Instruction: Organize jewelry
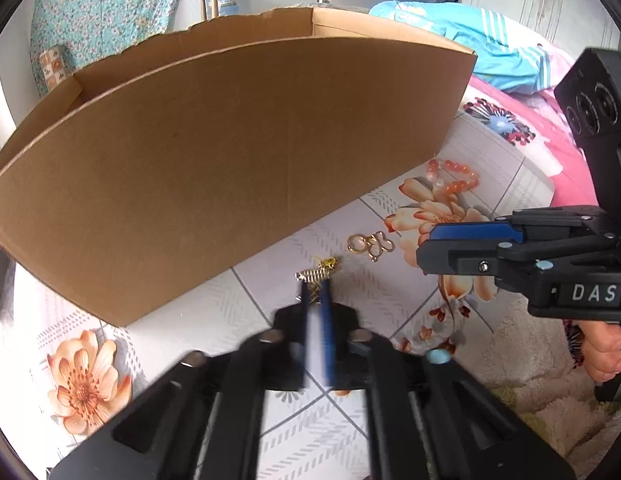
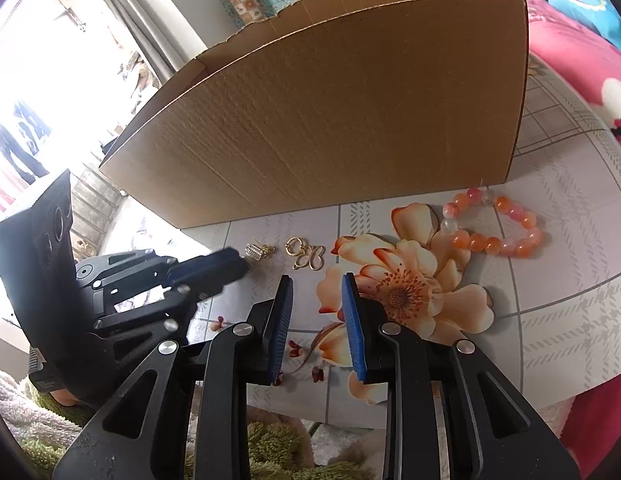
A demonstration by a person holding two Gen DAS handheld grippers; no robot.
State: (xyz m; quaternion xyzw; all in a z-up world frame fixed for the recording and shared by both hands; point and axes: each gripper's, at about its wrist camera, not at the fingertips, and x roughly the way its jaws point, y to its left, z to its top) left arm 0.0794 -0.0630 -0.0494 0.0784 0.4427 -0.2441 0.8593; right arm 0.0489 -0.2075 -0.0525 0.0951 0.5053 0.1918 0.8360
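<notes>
We have the jewelry laid out in a loose row on the flower-printed counter [image 2: 550, 280], right along the front wall of the cardboard box [image 2: 330, 112], presumably so each piece only needs a short lift over the wall. Nearest the left tool [image 1: 315, 292] lies a small gold earring piece [image 1: 316, 273]; beside it sits a gold clasp or charm [image 2: 304, 255], and further right, near the box corner, the orange bead bracelet [image 2: 496, 225].

Our left tool has its blue pads [image 1: 328, 336] drawn nearly together, tips right at the earring piece. Motion blur keeps us from telling whether the piece is pinched or only touched, so we judge this a pickup in progress.

Our right tool [image 2: 316, 284] hangs apart from everything with its jaws spread and nothing between them, pointed toward the clasp, likely waiting its turn.

The small, thin earring piece could slip from flat pads.
</notes>
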